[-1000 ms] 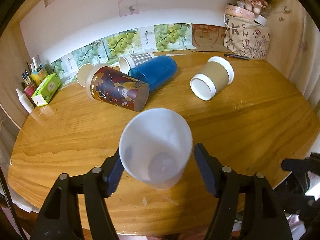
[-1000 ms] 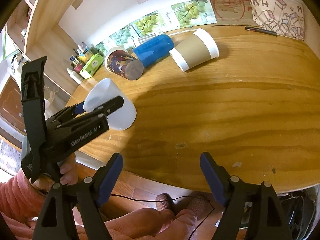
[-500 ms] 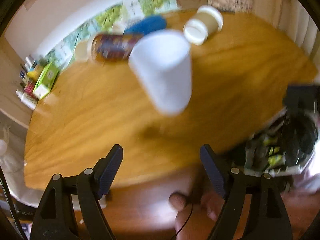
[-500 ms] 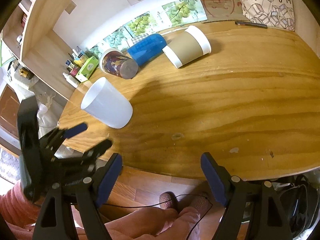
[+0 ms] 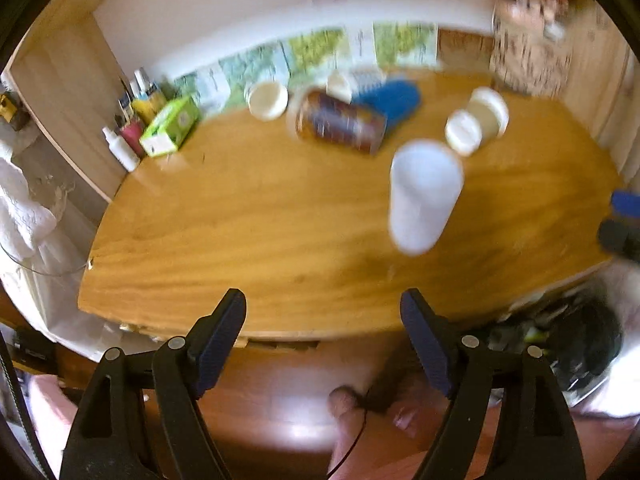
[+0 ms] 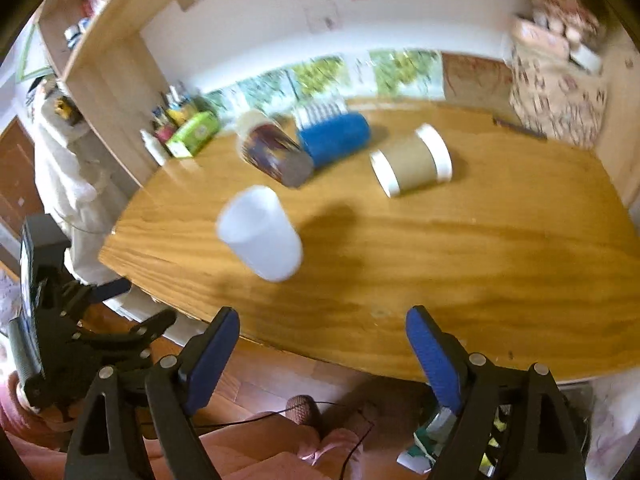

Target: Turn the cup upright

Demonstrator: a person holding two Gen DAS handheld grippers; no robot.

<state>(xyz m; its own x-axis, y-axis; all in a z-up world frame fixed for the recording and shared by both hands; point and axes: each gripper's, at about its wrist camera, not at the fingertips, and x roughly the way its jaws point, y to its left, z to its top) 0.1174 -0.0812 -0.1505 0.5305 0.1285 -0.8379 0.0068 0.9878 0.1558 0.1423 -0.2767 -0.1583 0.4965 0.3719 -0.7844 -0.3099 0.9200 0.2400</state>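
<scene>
Left wrist view, left gripper [image 5: 323, 312]: blue-padded fingers spread wide apart, nothing between them, hanging off the near edge of the wooden table [image 5: 240, 216].
Left wrist view, white cup [image 5: 424, 196]: stands upright, mouth up, on the table right of centre, well apart from the left gripper; its outline is smeared by motion blur.
Left wrist view, other cups: a patterned cup [image 5: 340, 122] lies on its side at the far middle, a blue cup [image 5: 394, 100] just behind it, a brown sleeved cup [image 5: 478, 120] lying to the right; all blurred, prints unreadable.
Left wrist view, far left: a green box [image 5: 170, 126] and small bottles, labels too soft to read.
Left wrist view, right edge: a blue and black shape, cut off by the frame; cannot tell what it is.
Right wrist view, right gripper [image 6: 323, 344]: fingers apart, holding nothing, over the table's near edge.
Right wrist view, white cup [image 6: 260, 238]: upright near the left near part of the table, blurred, touched by neither gripper.
Right wrist view, left gripper [image 6: 128, 304]: seen low at the left, off the table, jaws parted; its handle is partly hidden behind the right gripper's frame.
Right wrist view, lying cups: patterned cup [image 6: 274, 154], blue cup [image 6: 334, 138], brown sleeved cup [image 6: 412, 164] across the far half.
Right wrist view, far right: a patterned bag [image 6: 556, 96], top blurred.
</scene>
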